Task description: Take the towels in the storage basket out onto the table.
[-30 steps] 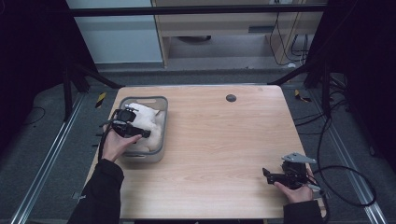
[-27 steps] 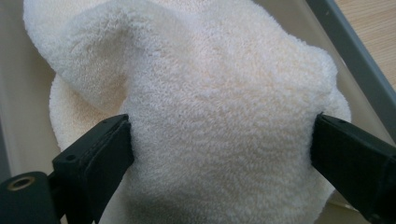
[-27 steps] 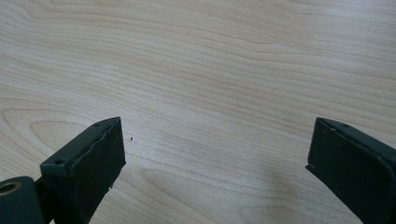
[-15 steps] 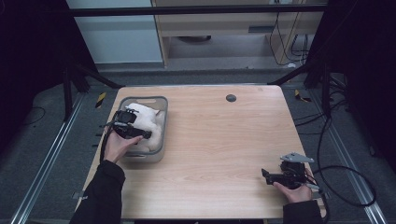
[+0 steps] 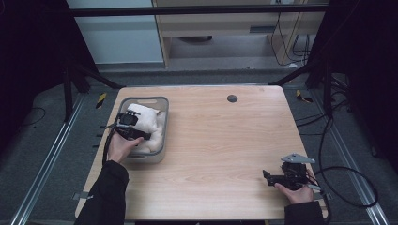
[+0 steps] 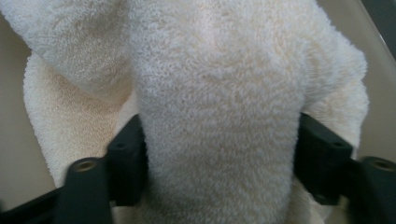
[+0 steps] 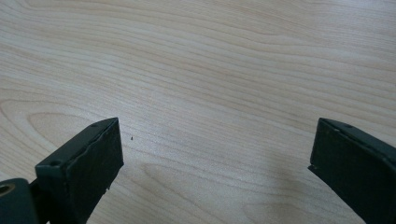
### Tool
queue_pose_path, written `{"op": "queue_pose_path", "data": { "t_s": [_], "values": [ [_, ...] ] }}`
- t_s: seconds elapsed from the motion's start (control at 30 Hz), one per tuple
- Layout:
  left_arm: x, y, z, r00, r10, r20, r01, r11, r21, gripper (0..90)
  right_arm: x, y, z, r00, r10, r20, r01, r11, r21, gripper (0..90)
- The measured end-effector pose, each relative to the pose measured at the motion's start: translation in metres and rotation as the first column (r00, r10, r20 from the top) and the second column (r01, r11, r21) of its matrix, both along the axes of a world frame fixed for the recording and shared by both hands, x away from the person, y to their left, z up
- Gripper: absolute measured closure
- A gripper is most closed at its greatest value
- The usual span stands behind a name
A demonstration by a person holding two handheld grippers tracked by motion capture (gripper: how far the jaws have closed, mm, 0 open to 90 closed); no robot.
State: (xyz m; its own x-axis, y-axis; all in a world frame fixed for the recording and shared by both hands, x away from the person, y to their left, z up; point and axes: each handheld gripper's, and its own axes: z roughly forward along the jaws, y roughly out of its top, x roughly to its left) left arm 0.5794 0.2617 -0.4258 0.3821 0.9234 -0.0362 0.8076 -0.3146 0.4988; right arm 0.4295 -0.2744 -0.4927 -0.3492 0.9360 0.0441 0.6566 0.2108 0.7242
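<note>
**Left tool clamped on towel in bin**

Left tool [image 5: 141, 136] sits over the grey rectangular plastic bin [image 5: 162, 101] at the desk's left side. Its jaws have just been closing and now pinch a fold of the cream fluffy terry towel [image 6: 219, 116], which lies inside the bin. Right tool [image 5: 266, 176] rests low at the right front of the light wooden desk [image 5: 225, 140], jaws wide apart, nothing between them.

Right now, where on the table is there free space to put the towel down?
The bare wood between the grey bin and the right gripper is free, up to the dark round spot. It is crowded inside the bin, where the left gripper pinches the towel.
</note>
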Motion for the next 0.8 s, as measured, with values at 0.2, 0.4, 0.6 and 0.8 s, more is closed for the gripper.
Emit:
{"op": "queue_pose_path", "data": {
  "t_s": [0.2, 0.4, 0.6, 0.8],
  "values": [
    [-0.002, 0.001, 0.002, 1.0, 0.002, -0.003, -0.002, 1.0, 0.005, 53.2, 0.0, 0.0, 0.0, 1.0, 0.003, 0.002, -0.003, 1.0, -0.005, 2.9],
    [-0.008, -0.001, 0.012, 0.9998, -0.002, 0.022, 0.001, 0.9996, 0.027, 60.9, 0.0, 0.0, 0.0, 1.0, 0.006, -0.005, -0.006, 1.0, 0.001, 3.4],
    [-0.015, 0.008, 0.03, 0.9986, -0.002, 0.053, 0.002, 0.9999, 0.011, 61.4, 0.0, 0.0, -0.001, 0.9999, 0.01, -0.004, -0.01, 1.0, -0.012, 3.8],
    [-0.027, 0.016, 0.049, 0.9931, 0.003, 0.117, 0.0, 0.9998, -0.021, 61.5, 0.0, 0.0, -0.001, 0.9999, 0.011, -0.004, -0.011, 1.0, -0.013, 4.0]
  ]
}}
